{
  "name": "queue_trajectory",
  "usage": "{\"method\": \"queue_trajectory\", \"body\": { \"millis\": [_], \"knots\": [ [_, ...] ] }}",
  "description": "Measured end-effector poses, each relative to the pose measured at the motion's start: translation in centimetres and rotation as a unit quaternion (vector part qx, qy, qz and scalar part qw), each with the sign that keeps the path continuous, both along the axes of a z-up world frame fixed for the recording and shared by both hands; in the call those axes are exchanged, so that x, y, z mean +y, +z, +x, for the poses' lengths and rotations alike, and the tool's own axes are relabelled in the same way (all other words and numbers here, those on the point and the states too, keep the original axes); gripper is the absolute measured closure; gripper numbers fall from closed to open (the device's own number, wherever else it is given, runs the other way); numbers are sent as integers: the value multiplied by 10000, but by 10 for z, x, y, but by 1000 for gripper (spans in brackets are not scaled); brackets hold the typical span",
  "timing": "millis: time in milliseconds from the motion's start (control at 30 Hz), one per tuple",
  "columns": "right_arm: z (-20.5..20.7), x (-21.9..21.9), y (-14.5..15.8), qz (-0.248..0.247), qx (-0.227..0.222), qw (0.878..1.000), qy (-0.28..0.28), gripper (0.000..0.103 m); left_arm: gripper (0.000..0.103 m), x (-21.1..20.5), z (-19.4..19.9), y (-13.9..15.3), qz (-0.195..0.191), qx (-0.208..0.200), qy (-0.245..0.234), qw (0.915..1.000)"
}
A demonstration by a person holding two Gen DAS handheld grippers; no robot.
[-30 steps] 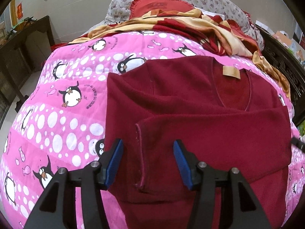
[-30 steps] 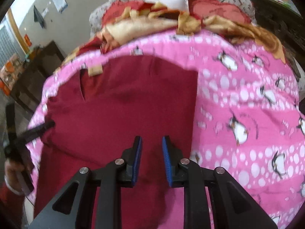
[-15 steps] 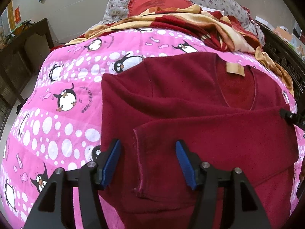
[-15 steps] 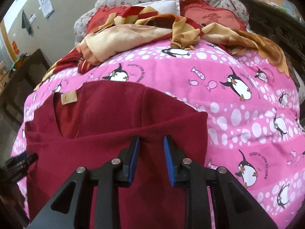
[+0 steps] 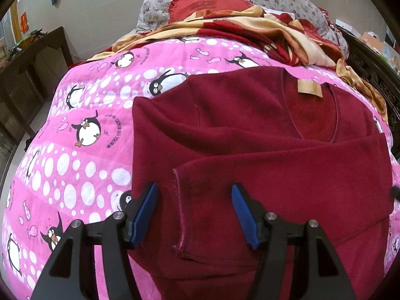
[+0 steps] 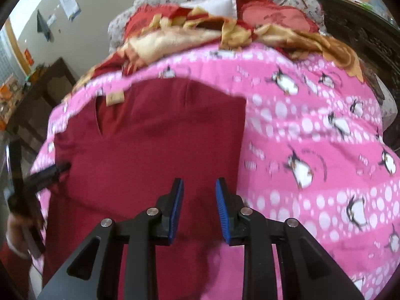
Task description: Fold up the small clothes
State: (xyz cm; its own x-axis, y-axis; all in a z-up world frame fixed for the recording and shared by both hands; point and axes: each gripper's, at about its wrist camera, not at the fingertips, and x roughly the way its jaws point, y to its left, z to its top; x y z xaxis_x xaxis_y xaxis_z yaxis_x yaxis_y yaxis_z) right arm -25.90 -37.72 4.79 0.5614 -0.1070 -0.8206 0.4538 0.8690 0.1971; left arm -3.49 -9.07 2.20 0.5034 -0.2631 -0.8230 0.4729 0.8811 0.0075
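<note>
I am holding my left gripper (image 5: pixel 195 215) over a dark red sweater (image 5: pixel 250 135) that is lying spread on a pink penguin-print quilt (image 5: pixel 82 150). Its jaws have just been opening and are now standing wide apart, gripping nothing; the cuff (image 5: pixel 180 210) of a sleeve folded across the sweater's body is lying below the gap, between the two blue pads. Ahead of those pads, the V-neck with its tan label (image 5: pixel 309 88) is pointing away from me.

I am holding my right gripper (image 6: pixel 199 208) over the sweater's other side, near its straight edge, with bare quilt just to the right of the jaws. Those jaws are sitting partly open, a narrow gap between the pads, nothing caught in them. Far ahead, a red and cream blanket (image 5: pixel 250 32) is lying bunched up.
</note>
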Motion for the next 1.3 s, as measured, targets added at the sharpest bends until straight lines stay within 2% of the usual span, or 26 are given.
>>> {"method": "queue_trajectory", "body": {
  "millis": [100,200,267,367,433,567,633,700,800,867,1000,1067,1167,1233,1300],
  "knots": [
    [2,1,-20,-21,260,9997,-14,70,37,-1,-2,0,30,-28,19,10000],
    [6,3,-21,-184,282,9994,30,70,37,-1,-3,2,63,-9,12,10000],
    [5,1,-17,-115,284,9995,-12,70,37,1,-6,5,99,26,-9,9999],
    [-7,0,-8,48,128,9999,-55,69,37,6,-13,11,63,61,-53,9999],
    [-16,0,-3,157,43,9998,-101,64,37,14,-20,17,-48,86,-102,9999],
    [-30,-5,-11,440,123,9984,-327,60,35,33,-39,24,-192,221,-95,9995],
    [-39,-8,-13,760,98,9960,-455,60,35,44,-49,27,-240,301,-104,9992],
    [-50,-4,-11,1031,-20,9940,-355,60,33,57,-61,29,-276,353,-137,9989],
    [-72,5,-3,1190,-33,9929,-87,60,32,74,-77,31,-272,414,-184,9986],
    [-89,9,5,1177,30,9930,59,60,31,85,-85,32,-310,472,-221,9982],
    [-129,16,28,710,298,9965,329,58,29,109,-107,33,-409,648,-333,9965],
    [-146,19,34,727,212,9964,375,51,29,117,-117,31,-399,680,-342,9963],
    [-152,28,20,1183,-65,9926,266,48,28,129,-128,25,-467,833,-297,9950],
    [-144,40,-1,1442,-58,9891,295,48,28,135,-133,19,-494,989,-222,9936],
    [-136,49,-17,1496,-33,9881,346,49,28,141,-139,16,-522,1066,-179,9928]
  ]
}}
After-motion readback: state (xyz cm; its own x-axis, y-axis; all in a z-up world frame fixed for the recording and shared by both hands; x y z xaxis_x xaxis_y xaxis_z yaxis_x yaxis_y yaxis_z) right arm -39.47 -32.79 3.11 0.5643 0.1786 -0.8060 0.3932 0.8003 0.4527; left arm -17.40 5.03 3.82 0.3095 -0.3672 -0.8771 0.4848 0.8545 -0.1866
